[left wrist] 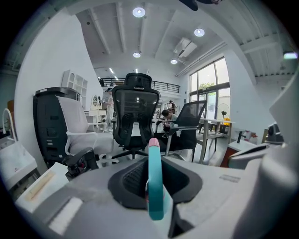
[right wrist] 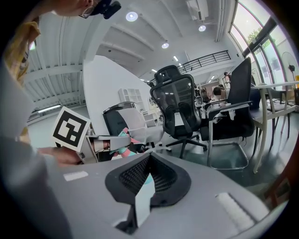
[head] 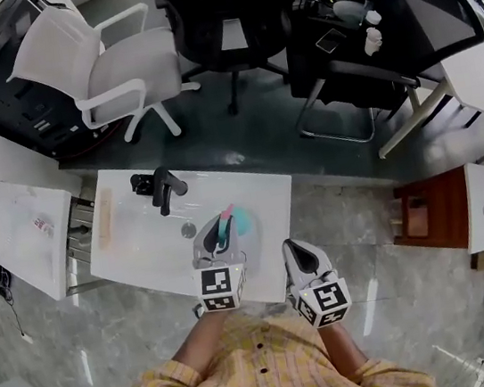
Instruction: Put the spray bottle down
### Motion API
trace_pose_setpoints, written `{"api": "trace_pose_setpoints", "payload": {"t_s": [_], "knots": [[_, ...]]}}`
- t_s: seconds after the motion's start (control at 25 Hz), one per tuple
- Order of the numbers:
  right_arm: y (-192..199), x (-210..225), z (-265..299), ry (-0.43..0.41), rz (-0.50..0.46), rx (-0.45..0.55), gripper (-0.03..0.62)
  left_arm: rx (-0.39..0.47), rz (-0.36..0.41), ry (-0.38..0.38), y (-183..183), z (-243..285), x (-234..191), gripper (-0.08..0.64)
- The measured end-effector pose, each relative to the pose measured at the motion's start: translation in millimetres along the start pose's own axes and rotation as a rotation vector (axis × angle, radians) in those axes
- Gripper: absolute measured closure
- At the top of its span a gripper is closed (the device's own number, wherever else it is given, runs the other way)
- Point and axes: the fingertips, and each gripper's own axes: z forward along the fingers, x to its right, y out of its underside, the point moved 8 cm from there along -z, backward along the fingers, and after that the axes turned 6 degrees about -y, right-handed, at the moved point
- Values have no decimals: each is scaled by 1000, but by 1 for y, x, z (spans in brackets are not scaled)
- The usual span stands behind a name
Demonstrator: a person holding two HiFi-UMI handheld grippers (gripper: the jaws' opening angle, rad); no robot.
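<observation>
Teal spray bottle [left wrist: 154, 172]: one, clamped between left gripper [head: 217, 248] pads, over white table [head: 142, 248].
Bottle base: hidden behind jaws; contact with table not discernible.
Right gripper [right wrist: 148, 172]: pads closed together, nothing held.
Grippers: two.
Office chairs [head: 129, 70]: three.

The left tool [head: 219, 242] grips a teal spray bottle [head: 231, 225] with a pink tip over the near edge of a white table [head: 133, 249]. The right tool [head: 297, 253], jaws together, hangs just beside that table's right corner, above the grey floor [head: 366, 242]. A black tap [head: 164, 187] stands at the table's far side. Beyond it stand a white chair [head: 106, 69] and a black chair [head: 232, 9]. A yellow checked shirt [head: 270, 378] fills the bottom.
</observation>
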Motion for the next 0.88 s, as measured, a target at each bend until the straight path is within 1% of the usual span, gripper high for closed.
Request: {"api": "trace_pose_setpoints", "payload": {"t_s": [0.32, 0.52, 0.72, 0.88], "knots": [[6, 13, 10, 33, 32, -19, 593, -8, 9, 15, -2, 31, -1, 491], [5, 18, 12, 57, 19, -18, 594, -13, 31, 27, -1, 50, 0, 491], [7, 20, 13, 71, 28, -24, 594, -18, 59, 30, 1, 64, 0, 491], [7, 22, 13, 81, 22, -35, 594, -21, 67, 32, -1, 75, 1, 491]]}}
